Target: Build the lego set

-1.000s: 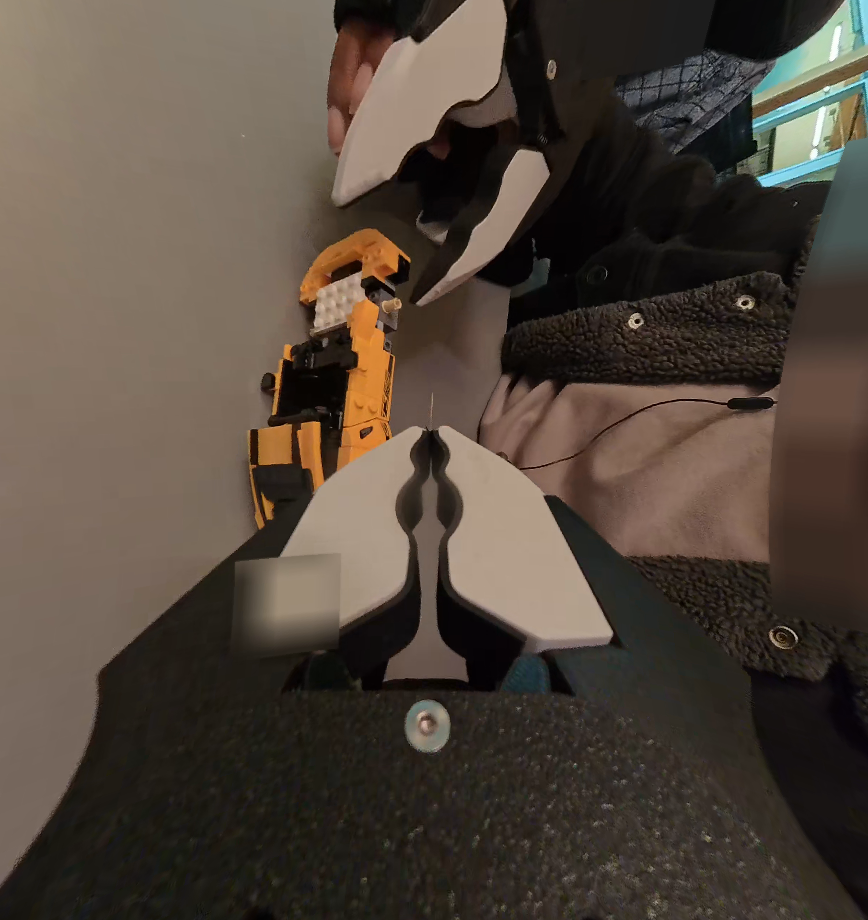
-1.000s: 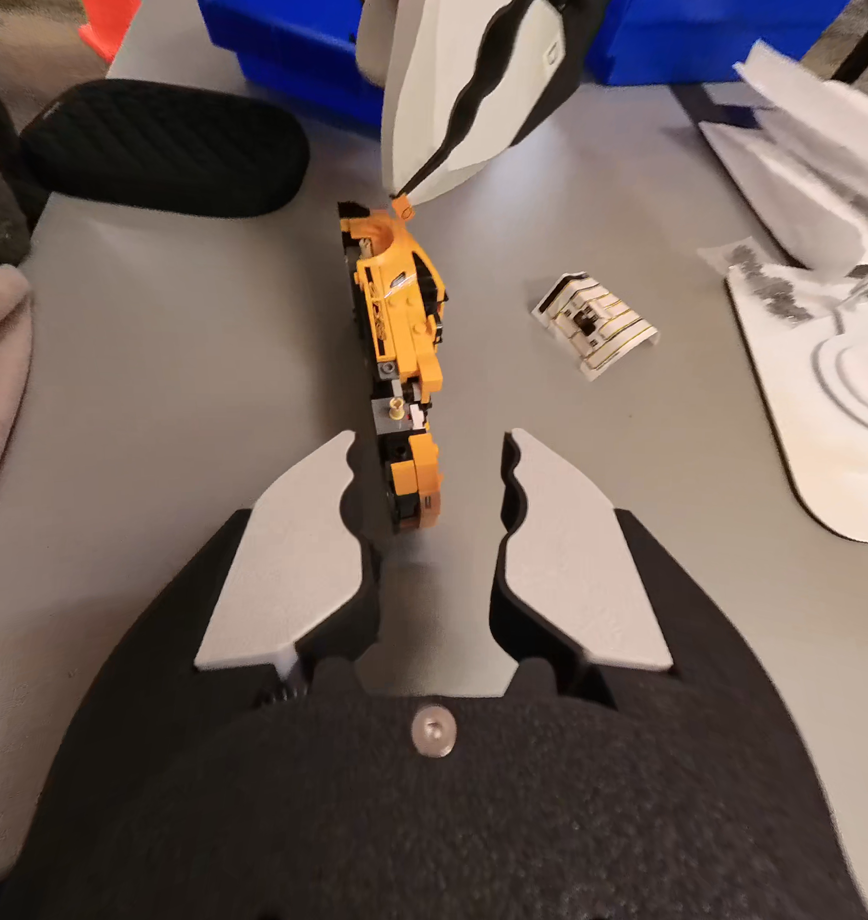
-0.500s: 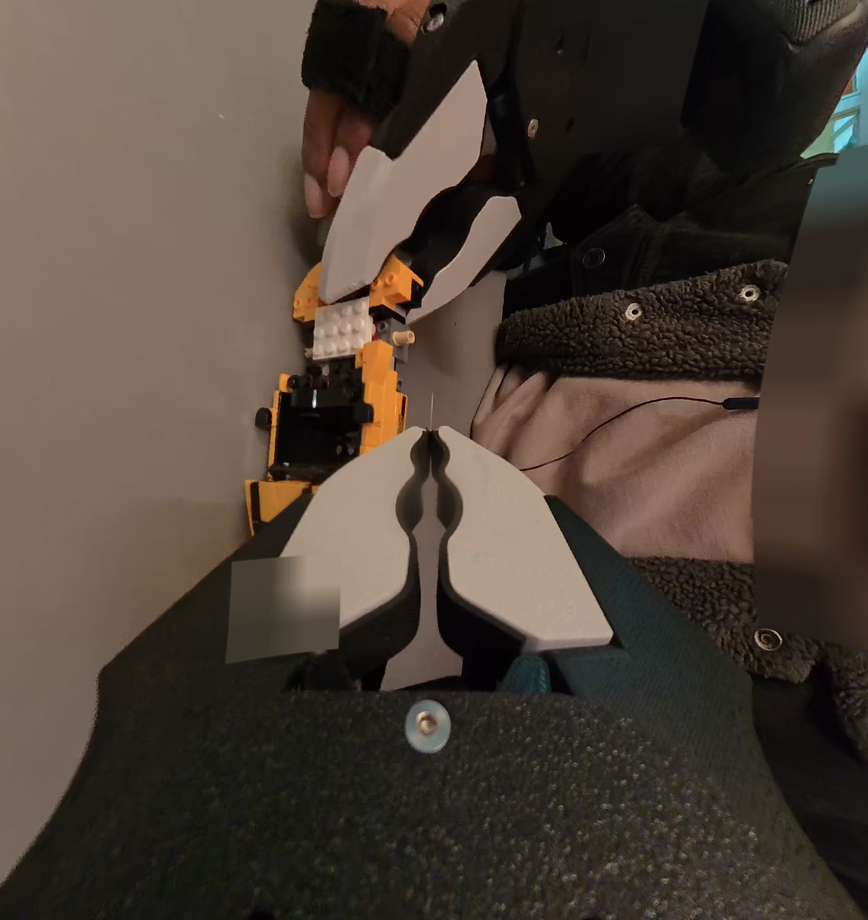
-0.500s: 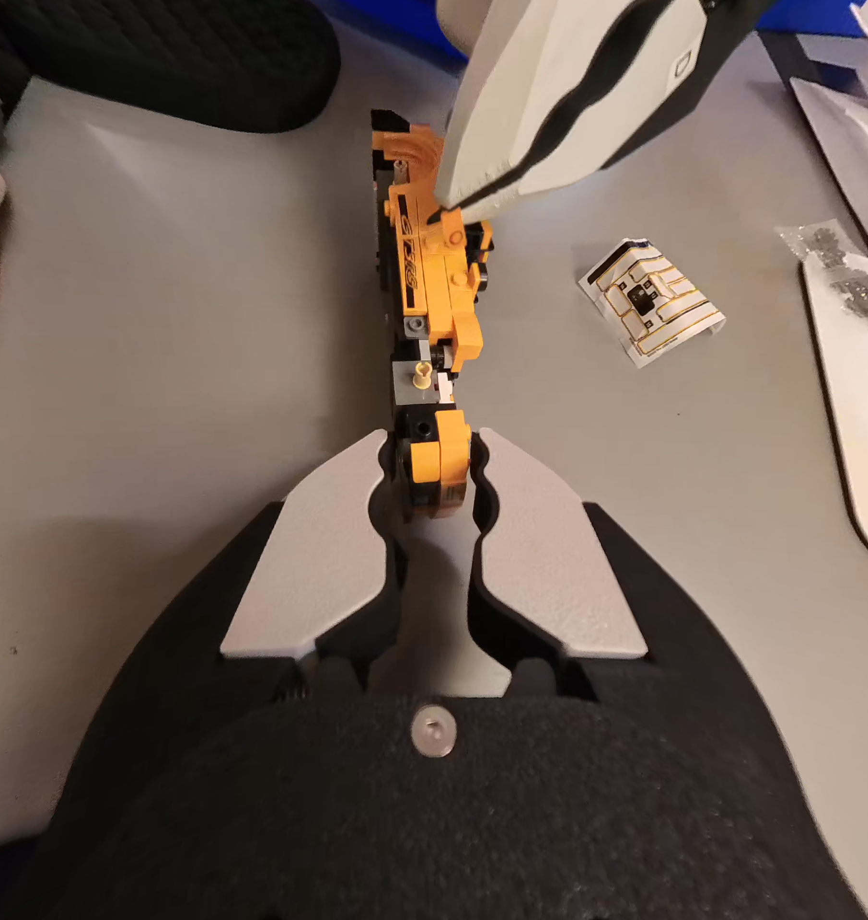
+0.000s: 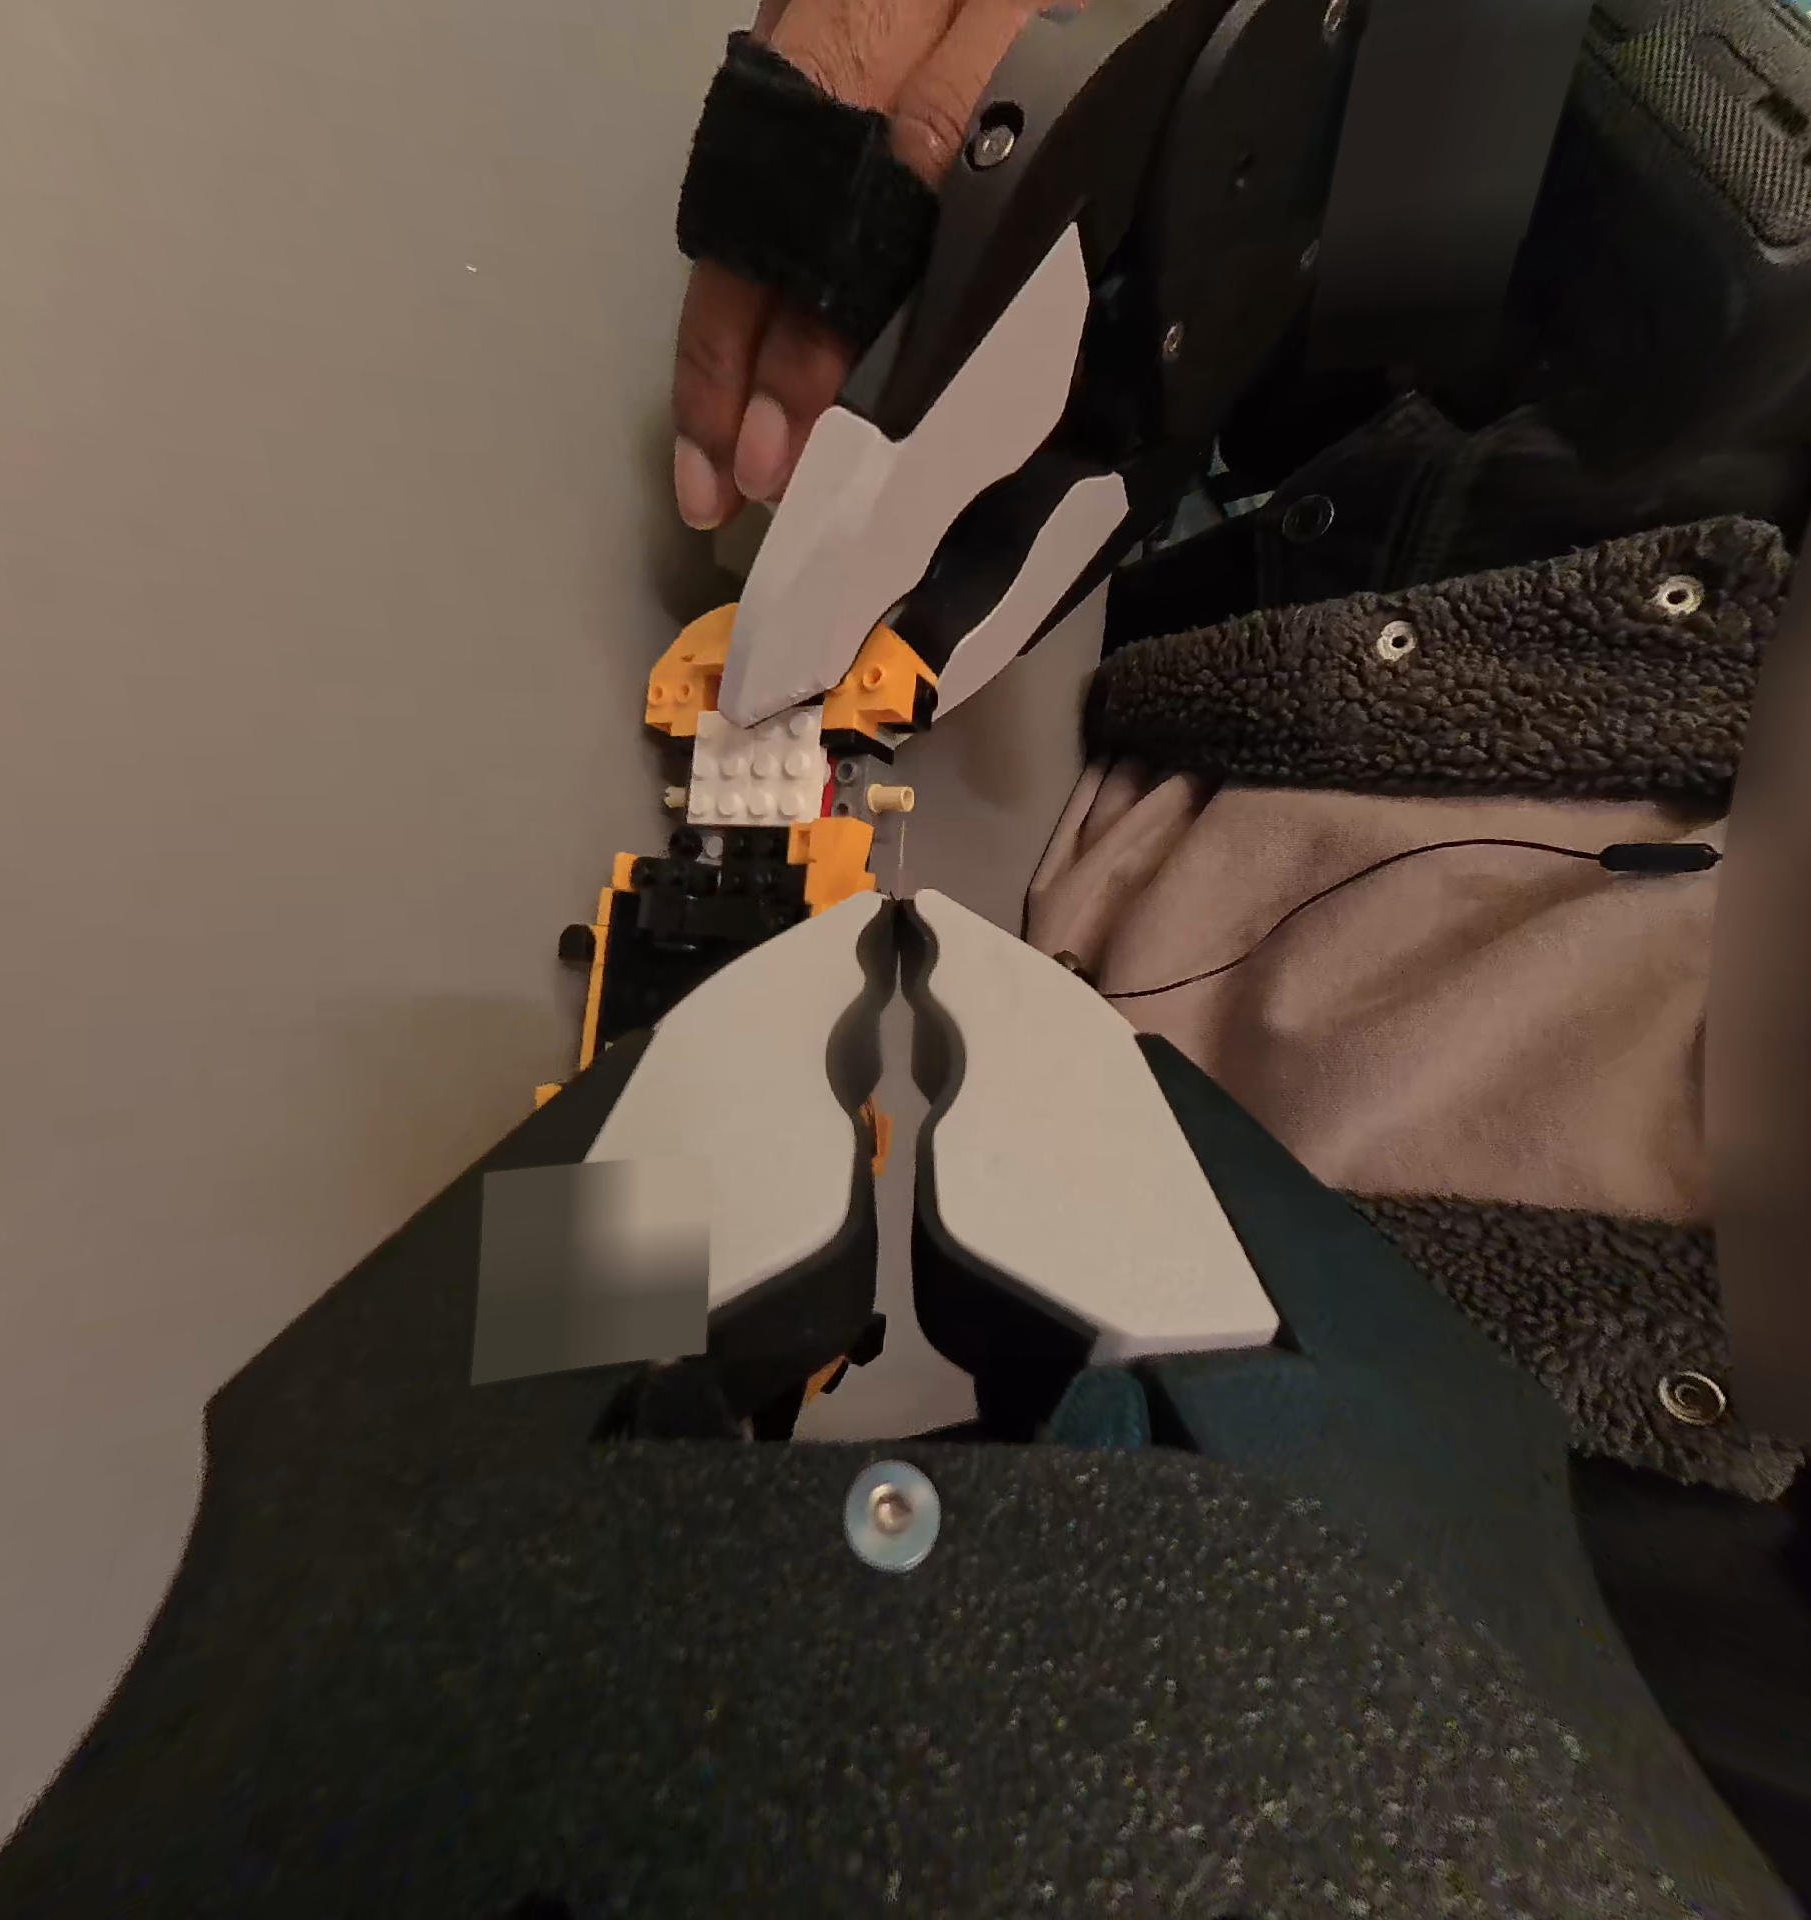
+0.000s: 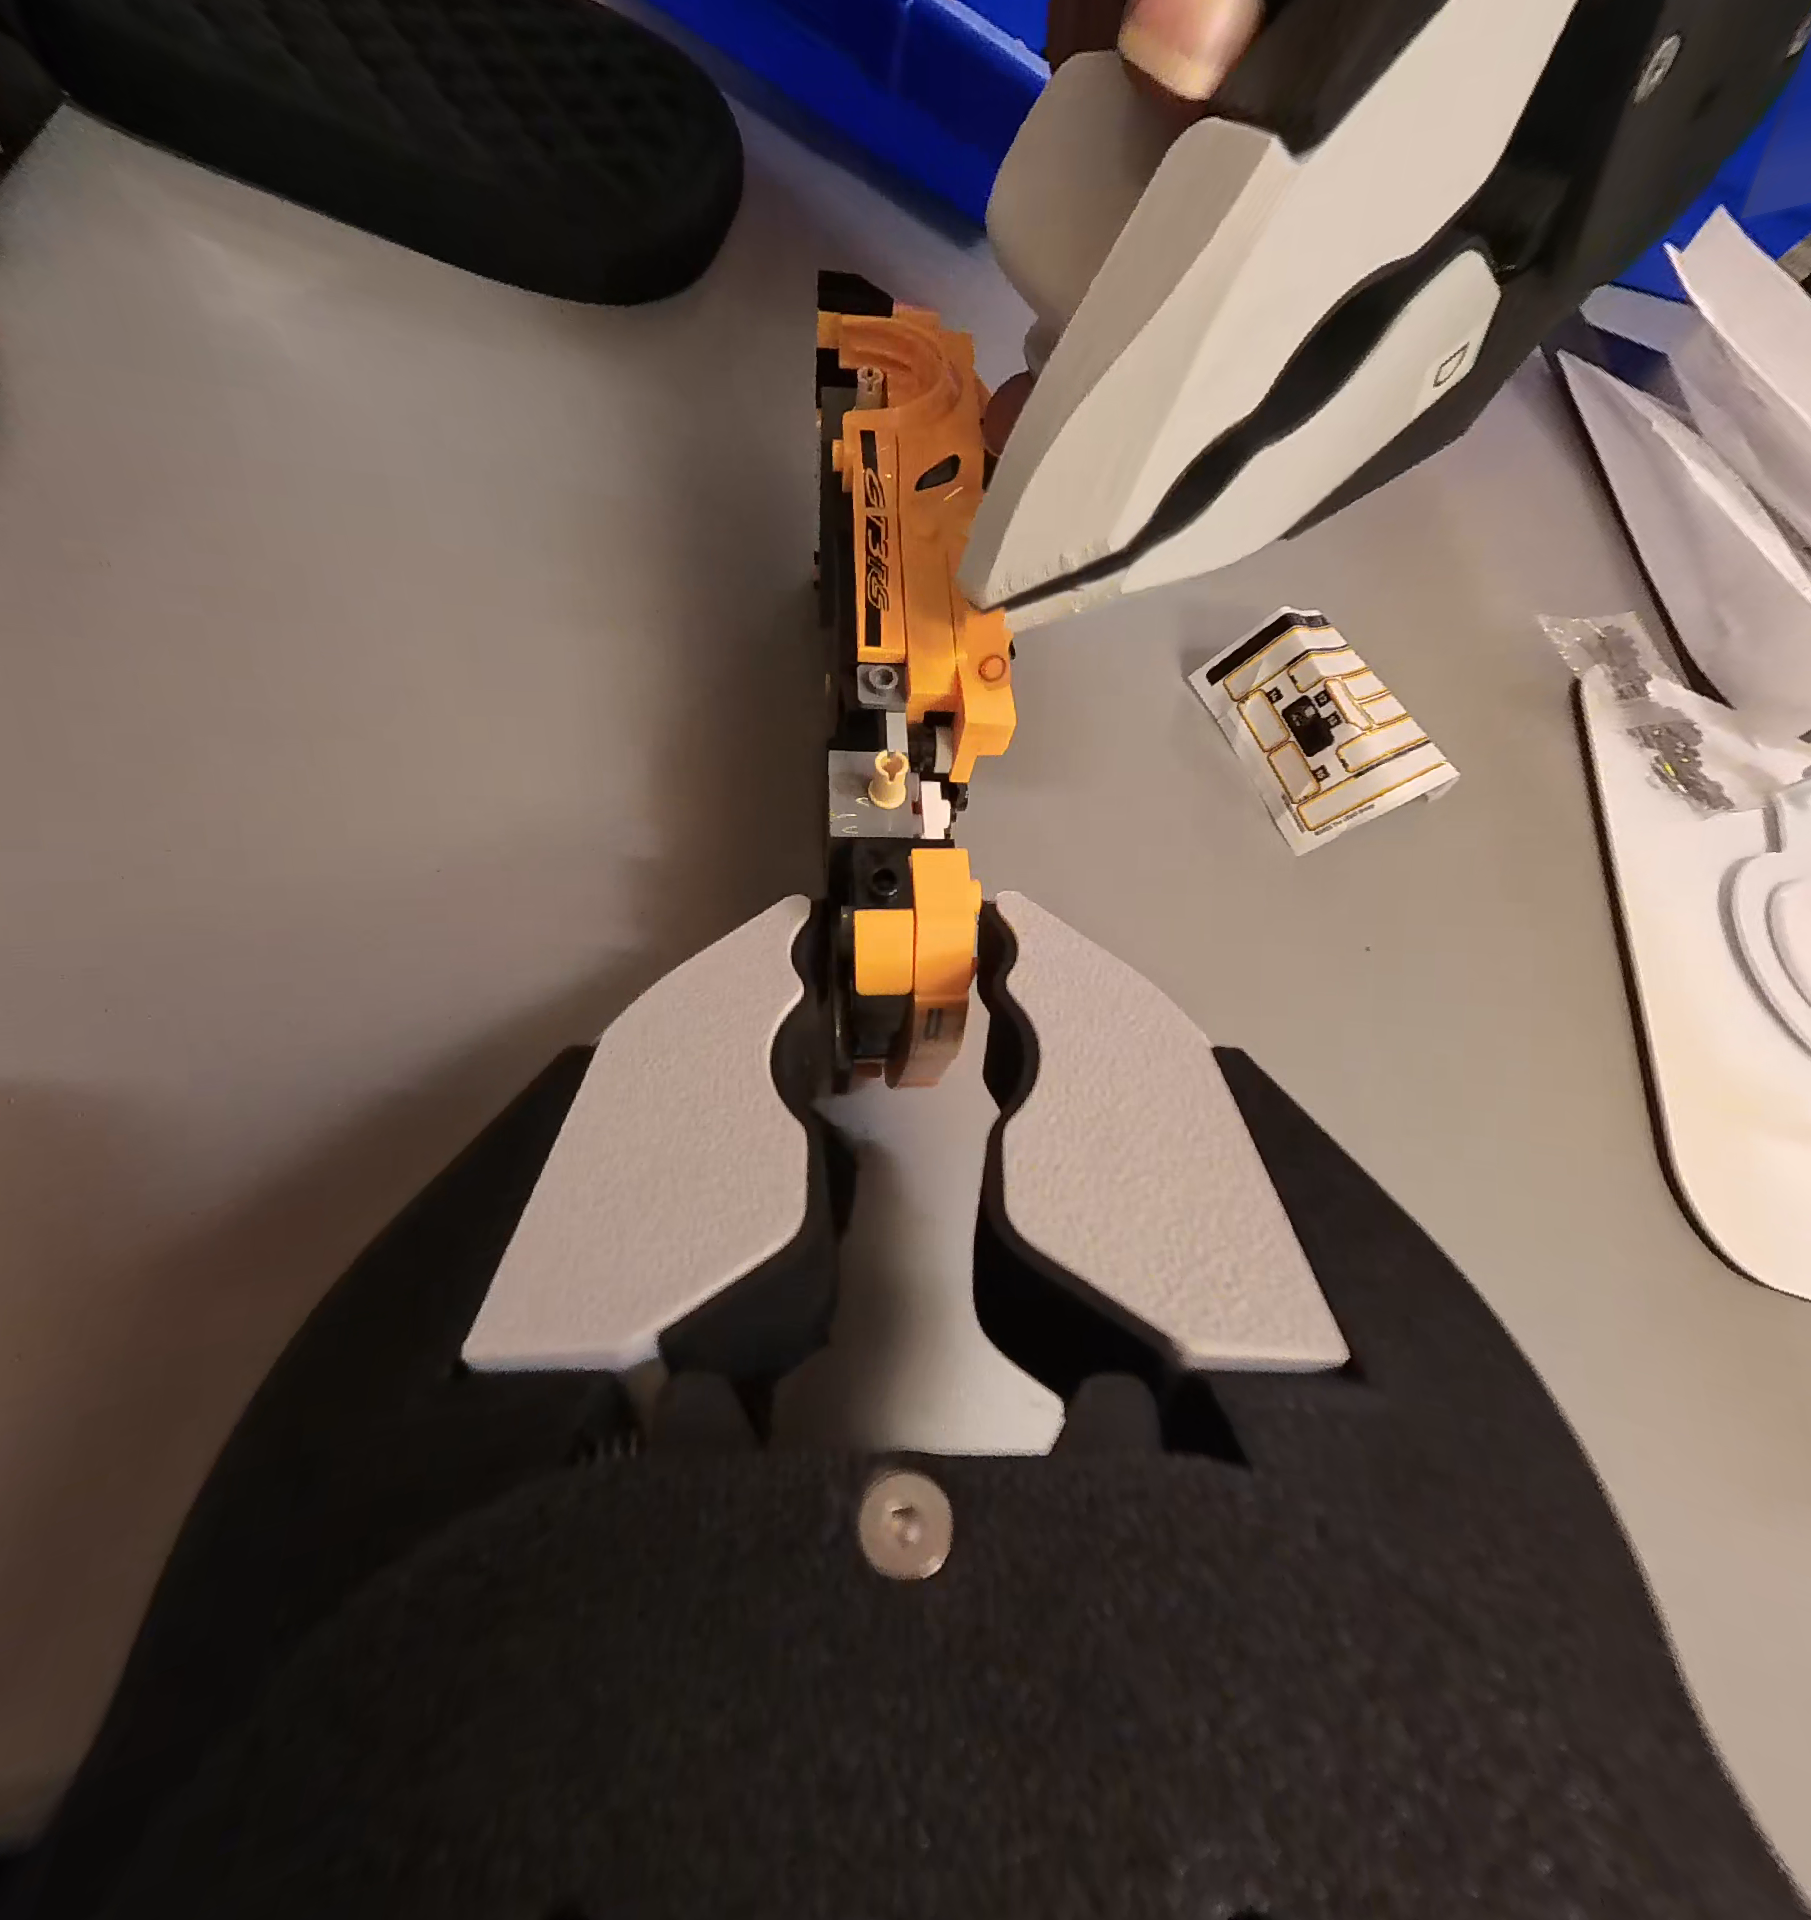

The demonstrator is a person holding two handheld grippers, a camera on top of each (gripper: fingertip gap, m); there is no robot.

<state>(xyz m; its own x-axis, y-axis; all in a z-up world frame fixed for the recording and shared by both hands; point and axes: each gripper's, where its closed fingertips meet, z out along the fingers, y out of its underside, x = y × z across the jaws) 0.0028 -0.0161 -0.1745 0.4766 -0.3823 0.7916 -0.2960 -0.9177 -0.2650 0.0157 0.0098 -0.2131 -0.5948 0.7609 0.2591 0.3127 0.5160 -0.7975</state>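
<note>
Your right claw (image 6: 896,997) is squeezing the near end of the orange lego car (image 6: 911,623), which is lying on its side on the grey worktop (image 6: 361,727). Your left claw (image 6: 1046,597) is closed at the tips, pressing the car's side at 12 o'clock. Blue bins (image 6: 880,104) are sitting at the far edge, contents hidden.

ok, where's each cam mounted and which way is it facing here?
Left wrist view: on the left gripper, jaws together, facing the person's torso across the orange lego car; a hand shows.
Right wrist view: on the right gripper, jaws clamping the car's near end, facing blue bins across the grey table.
Shared: the car, each other's gripper.
</note>
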